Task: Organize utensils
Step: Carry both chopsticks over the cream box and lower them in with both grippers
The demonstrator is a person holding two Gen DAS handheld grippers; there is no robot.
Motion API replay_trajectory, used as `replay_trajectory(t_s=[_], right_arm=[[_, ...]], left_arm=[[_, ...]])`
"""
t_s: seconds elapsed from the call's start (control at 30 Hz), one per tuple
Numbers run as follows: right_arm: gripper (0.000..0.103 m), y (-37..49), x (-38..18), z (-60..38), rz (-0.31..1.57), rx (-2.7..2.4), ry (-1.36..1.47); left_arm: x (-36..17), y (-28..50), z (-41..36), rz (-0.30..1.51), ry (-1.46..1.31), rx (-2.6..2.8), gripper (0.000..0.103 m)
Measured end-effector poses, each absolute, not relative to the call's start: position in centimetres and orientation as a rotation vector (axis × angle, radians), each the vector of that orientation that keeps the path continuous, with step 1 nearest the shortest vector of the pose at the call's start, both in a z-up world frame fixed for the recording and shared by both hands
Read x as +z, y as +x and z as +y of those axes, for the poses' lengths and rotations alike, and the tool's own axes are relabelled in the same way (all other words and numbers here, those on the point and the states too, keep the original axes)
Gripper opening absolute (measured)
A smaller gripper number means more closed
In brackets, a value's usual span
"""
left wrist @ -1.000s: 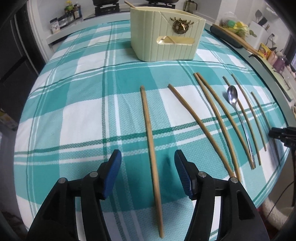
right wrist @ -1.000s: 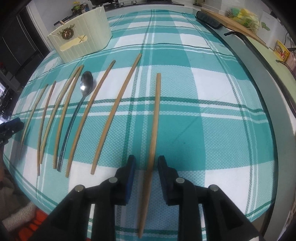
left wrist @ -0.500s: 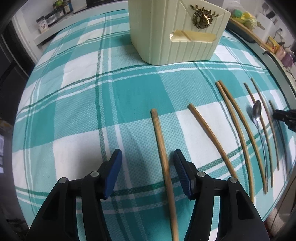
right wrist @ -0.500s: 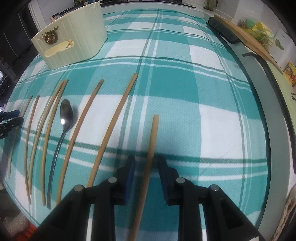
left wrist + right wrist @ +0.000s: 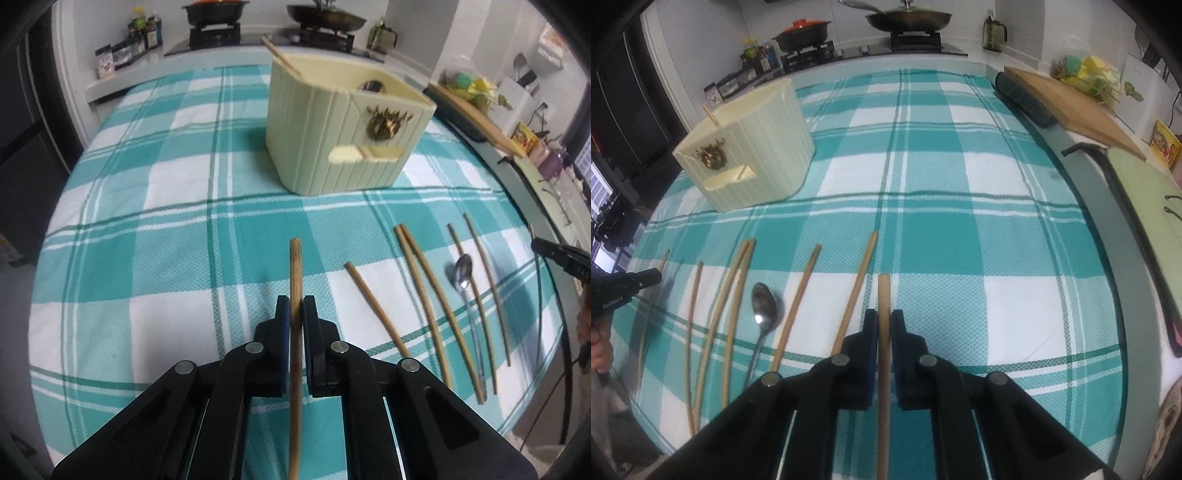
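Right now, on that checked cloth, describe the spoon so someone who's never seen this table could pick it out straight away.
Start at the cream utensil holder standing on the teal checked tablecloth, then come toward the near edge, where a row of long utensils lies side by side. The spoon lies within that row, between wooden chopsticks. It is the only shiny metal piece, with a rounded bowl pointing toward the holder; its neighbours are plain, thin wooden sticks.

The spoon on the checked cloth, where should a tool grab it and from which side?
Take the spoon from above at its thin handle, about midway. It lies flat with the bowl toward the holder, and chopsticks flank it closely, so narrow jaws straddling the handle look safest.
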State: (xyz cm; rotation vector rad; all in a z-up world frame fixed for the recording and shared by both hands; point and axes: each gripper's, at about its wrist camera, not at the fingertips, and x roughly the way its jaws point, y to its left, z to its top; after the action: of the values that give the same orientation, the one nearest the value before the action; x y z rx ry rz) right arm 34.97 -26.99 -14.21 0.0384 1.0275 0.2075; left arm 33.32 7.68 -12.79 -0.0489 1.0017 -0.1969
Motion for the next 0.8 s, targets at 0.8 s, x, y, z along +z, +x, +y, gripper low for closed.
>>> replay_trajectory(t_s=[0.8], right_arm=[[0.007, 27.1, 1.2, -25.1, 0.498, 0.275, 0.052]], left_arm=[[1.7, 26.6, 9.1, 0.608, -0.185, -0.274, 0.005]])
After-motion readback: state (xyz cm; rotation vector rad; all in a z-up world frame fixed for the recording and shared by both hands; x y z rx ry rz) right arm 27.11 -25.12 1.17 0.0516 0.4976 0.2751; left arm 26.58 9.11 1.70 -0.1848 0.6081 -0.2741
